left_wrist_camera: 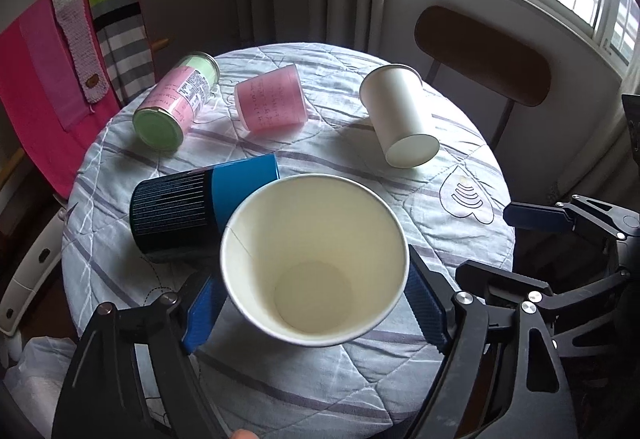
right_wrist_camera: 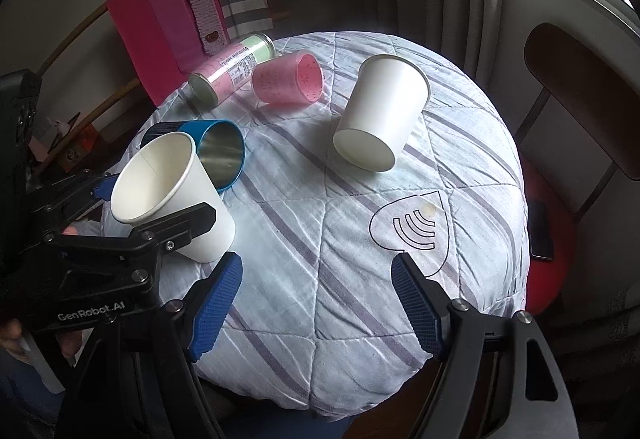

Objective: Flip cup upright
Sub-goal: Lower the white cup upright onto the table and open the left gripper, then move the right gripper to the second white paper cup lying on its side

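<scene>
My left gripper (left_wrist_camera: 314,307) is shut on a white paper cup (left_wrist_camera: 316,263), holding it by its sides with the mouth tilted up toward the camera. In the right wrist view the same cup (right_wrist_camera: 172,195) is tilted near the table's left edge, its base at or just above the cloth, with the left gripper (right_wrist_camera: 132,215) around it. A second white paper cup (left_wrist_camera: 396,115) lies on its side at the back right; it also shows in the right wrist view (right_wrist_camera: 380,115). My right gripper (right_wrist_camera: 316,303) is open and empty above the table's near edge.
A round table with a quilted striped cloth (right_wrist_camera: 328,223) holds a blue metal cup (right_wrist_camera: 218,155) on its side, a pink plastic cup (right_wrist_camera: 288,79) on its side and a pink-and-green can (right_wrist_camera: 232,67) lying down. A chair (left_wrist_camera: 480,59) stands behind; cloths hang at the left.
</scene>
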Available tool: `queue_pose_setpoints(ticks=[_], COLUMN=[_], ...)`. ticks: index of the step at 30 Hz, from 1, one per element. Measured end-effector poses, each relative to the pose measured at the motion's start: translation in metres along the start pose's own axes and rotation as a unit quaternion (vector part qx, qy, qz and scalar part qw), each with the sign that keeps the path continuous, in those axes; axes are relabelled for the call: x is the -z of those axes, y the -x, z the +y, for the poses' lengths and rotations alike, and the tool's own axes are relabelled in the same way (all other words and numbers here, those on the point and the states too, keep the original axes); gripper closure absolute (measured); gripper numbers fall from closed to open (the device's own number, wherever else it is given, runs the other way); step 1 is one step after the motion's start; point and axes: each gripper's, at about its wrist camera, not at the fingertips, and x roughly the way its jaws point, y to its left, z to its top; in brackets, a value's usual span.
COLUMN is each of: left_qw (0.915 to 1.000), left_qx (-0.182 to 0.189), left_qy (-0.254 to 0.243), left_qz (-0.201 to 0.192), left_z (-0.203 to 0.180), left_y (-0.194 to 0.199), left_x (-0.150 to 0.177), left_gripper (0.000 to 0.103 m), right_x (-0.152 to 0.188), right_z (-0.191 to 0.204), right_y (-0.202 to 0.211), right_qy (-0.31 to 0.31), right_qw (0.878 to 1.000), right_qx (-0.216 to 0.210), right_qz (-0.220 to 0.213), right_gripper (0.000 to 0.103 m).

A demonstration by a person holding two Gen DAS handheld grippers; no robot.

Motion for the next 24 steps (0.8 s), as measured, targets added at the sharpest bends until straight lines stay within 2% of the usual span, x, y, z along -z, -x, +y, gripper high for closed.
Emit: queue_pose_setpoints(ticks=[2, 9, 14, 19, 24], left_qw=[1.0000, 0.9999, 0.9974, 0.9882, 0.9843], left_qx=[-0.005, 0.002, -0.048, -0.108, -0.111], left_qy=[-0.002, -0.002, -0.010, -0.010, 0.014], left_qz=[-0.003, -0.014, -0.053, -0.108, -0.137], left_z=[0.002, 0.015, 0.025, 0.038, 0.053], left_y=[0.005, 0.028, 0.061, 0.093, 0.113], left_x=[0.001, 0.012, 0.022, 0.030, 0.035], left_gripper=[0.011, 0.007, 0.006, 0.002, 0.001], right_x=[0.001, 0.003, 0.002, 0.000, 0.001], right_z=[0.002, 0.014, 0.036, 0.061, 0.080], right_y=[0.003, 0.017, 0.037, 0.052, 0.059], right_qy=[-0.004, -0.004, 0.008, 0.020, 0.025], right_qw=[1.000, 1.000, 0.999, 0.996, 0.991], right_qx=[-0.002, 0.013, 0.031, 0.045, 0.069], right_qz=[-0.005, -0.014, -0.044, -0.079, -0.113], right_gripper=[0.025, 0.025, 0.025, 0.024, 0.024])
